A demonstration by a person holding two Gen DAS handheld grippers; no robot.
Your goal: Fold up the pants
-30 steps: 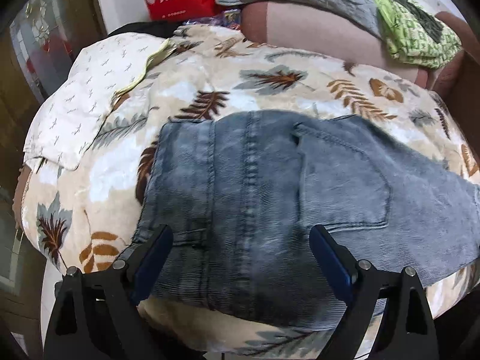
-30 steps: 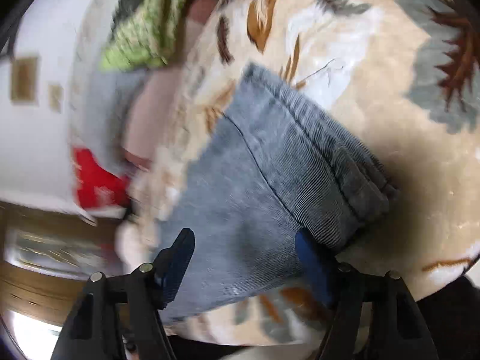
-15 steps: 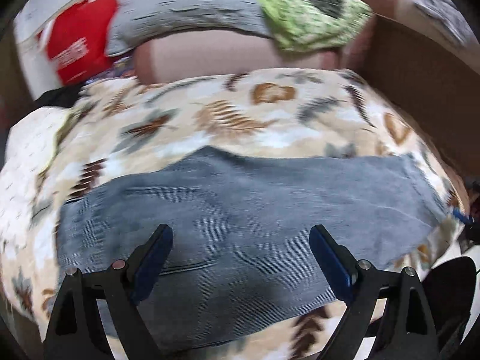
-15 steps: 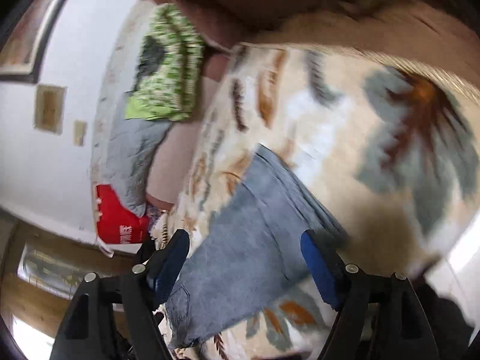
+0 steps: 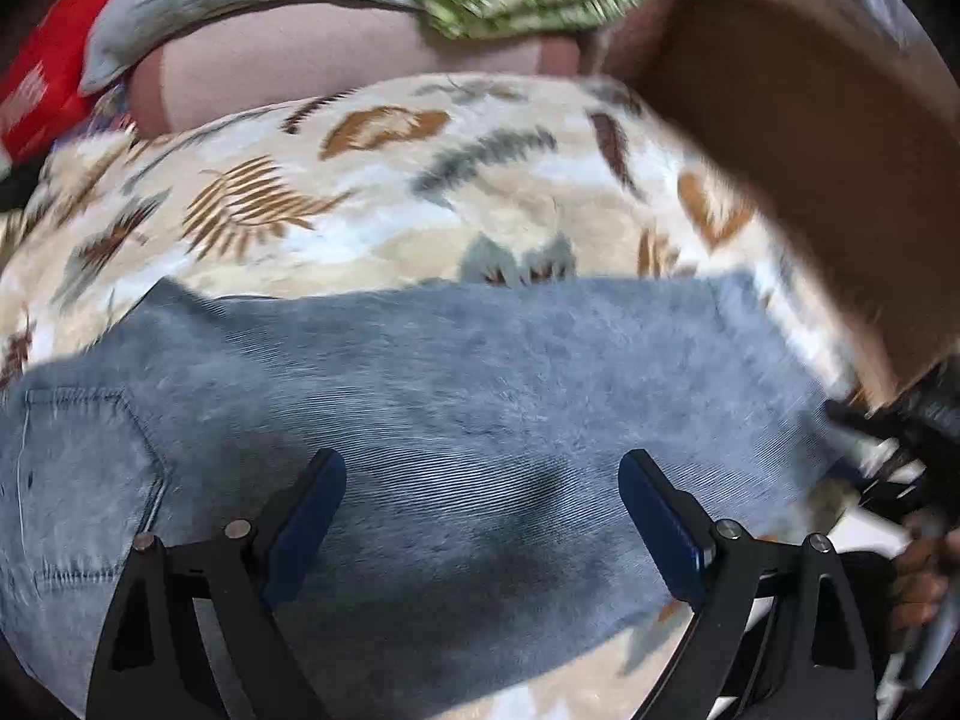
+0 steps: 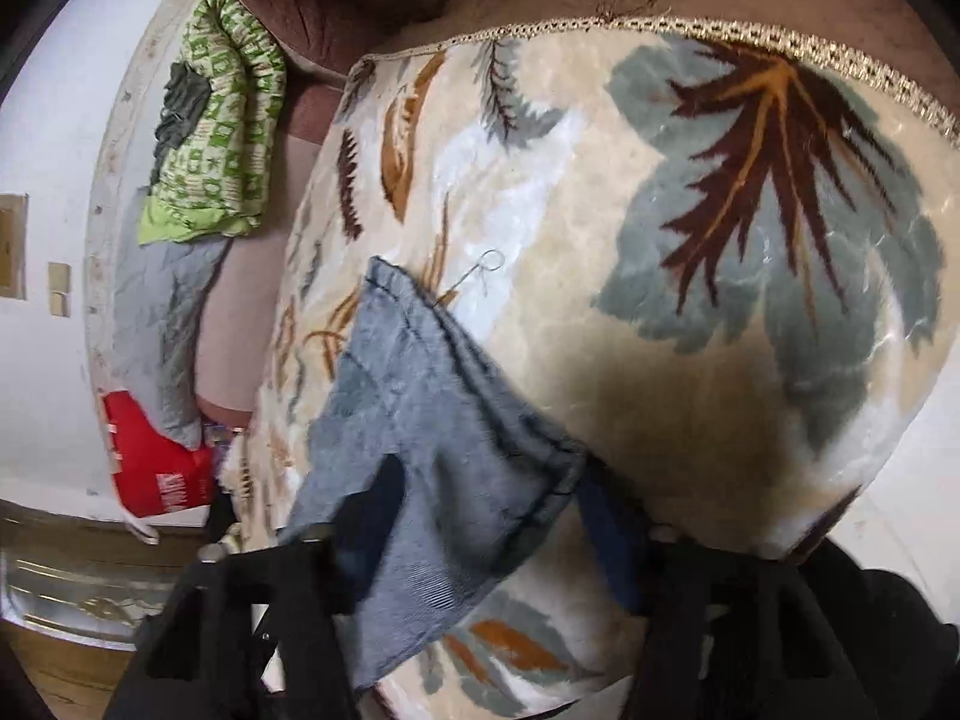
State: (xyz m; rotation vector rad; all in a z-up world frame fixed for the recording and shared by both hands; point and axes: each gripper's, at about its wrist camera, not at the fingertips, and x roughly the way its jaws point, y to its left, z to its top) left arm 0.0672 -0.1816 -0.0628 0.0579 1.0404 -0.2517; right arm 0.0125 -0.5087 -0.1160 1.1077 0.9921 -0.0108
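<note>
Pants point(image 5: 468, 396) flat on blanket point(image 5: 372, 204); your left gripper point(image 5: 480, 516) jaws spread above pants; right gripper point(image 6: 486, 516) jaws spread astride pants hem.

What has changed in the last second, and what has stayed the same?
The left gripper swung from the waist and back pocket toward the leg of the jeans. The right gripper closed in on the leg hem, which now lies between its open jaws. Nothing was grasped. The jeans stay flat on the leaf-print blanket.
</note>
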